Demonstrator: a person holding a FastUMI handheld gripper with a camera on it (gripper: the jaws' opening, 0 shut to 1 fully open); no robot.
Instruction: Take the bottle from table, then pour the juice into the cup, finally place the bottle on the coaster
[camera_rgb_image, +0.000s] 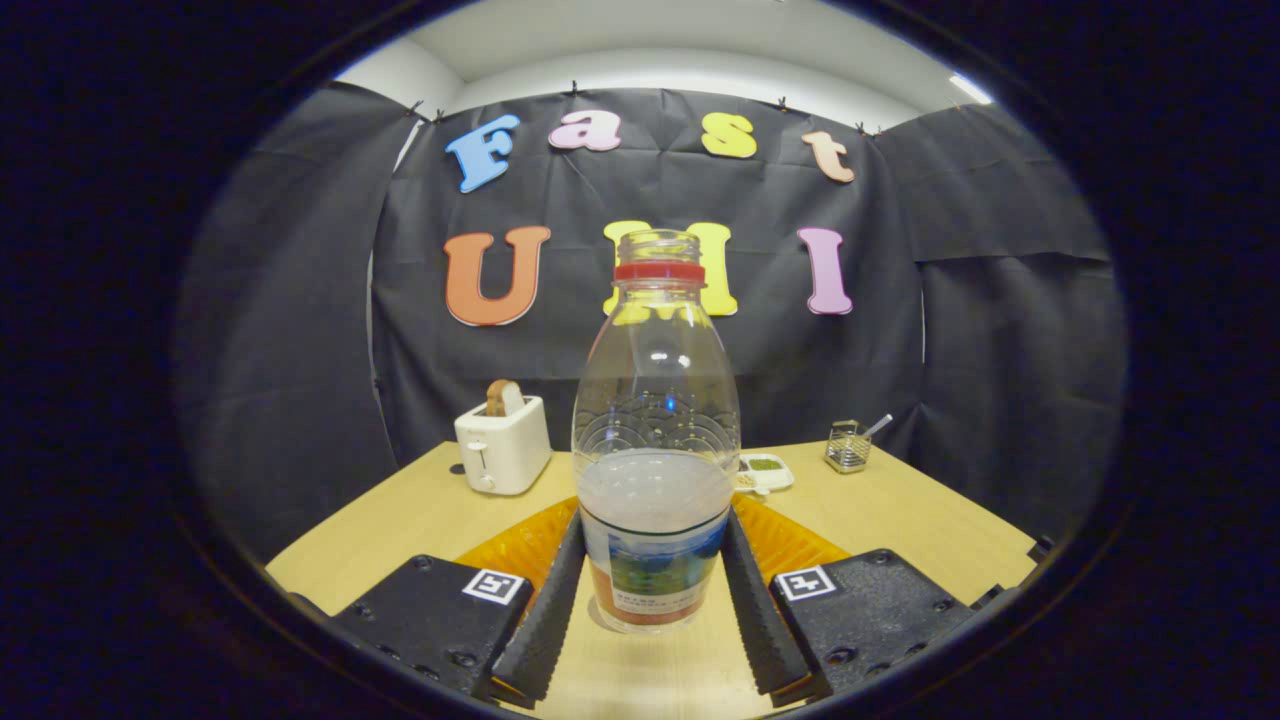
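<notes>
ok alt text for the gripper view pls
A clear, uncapped bottle stands upright between the gripper fingers, which press its lower sides. An orange coaster lies on the wooden table behind it, with a toaster beyond.

Orange mat: mostly hidden behind bottle and tongs. Small dish: partly behind bottle, contents too small to tell. Wire basket: contents unclear.

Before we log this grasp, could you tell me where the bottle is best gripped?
Grip the bottle low on its labelled, straight-walled body, from the near side. It stands upright and uncapped, and the gripper fingers already flank it there.
</notes>
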